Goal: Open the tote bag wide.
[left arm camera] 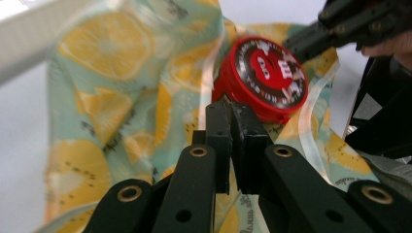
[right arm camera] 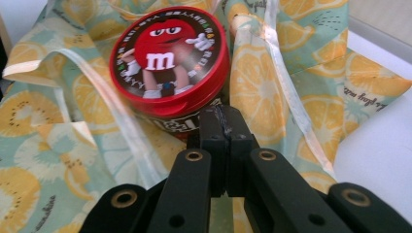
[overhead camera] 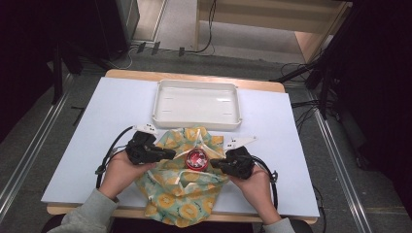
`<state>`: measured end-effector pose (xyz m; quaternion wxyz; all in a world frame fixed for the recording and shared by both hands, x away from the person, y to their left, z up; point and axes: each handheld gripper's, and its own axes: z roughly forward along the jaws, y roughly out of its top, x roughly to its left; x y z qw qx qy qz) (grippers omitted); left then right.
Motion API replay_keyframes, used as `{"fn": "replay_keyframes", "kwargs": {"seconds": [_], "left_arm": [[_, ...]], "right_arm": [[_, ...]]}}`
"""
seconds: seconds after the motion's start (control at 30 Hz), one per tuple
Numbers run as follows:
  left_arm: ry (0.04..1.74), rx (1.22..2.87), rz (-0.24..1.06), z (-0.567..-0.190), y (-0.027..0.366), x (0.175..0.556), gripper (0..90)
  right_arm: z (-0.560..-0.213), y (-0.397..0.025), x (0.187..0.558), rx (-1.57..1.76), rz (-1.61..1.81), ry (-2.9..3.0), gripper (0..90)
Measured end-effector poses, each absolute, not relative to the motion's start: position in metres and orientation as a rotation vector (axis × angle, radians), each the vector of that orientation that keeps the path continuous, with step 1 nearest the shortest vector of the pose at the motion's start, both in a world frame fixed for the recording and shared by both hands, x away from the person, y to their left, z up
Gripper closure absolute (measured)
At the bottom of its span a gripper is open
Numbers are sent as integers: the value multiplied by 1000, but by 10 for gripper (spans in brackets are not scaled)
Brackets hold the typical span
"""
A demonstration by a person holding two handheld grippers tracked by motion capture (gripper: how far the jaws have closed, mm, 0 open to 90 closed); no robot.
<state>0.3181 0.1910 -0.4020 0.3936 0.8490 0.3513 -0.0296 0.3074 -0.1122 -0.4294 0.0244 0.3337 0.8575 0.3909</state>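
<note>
White board covers the table (overhead camera: 87,145); dark floor, cables and rails surround it. Lemon-print bag (overhead camera: 187,194) lies open at the near edge, an empty white tray (overhead camera: 197,104) beyond it. Red candy tin (overhead camera: 197,158) sits on the bag's middle. Left hand-held gripper (overhead camera: 170,153) and right hand-held gripper (overhead camera: 214,164) flank the tin, jaws closed, apparently pinching bag fabric. Judgement: unpacking under way; tin not yet moved to tray.

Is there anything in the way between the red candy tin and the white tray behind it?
Only cloth. The red candy tin sits on the lemon-print bag, whose raised far edge lies between it and the white tray. Both the left gripper and right gripper are shut beside the tin.
</note>
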Motion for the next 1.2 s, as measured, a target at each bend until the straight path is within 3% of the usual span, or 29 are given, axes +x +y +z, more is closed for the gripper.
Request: {"fn": "replay_keyframes", "kwargs": {"seconds": [1.2], "left_arm": [[827, 2244, -197, -455, 164, 266, 869]], "right_arm": [[-467, -89, 359, 1078, 1049, 2674, 900]]}}
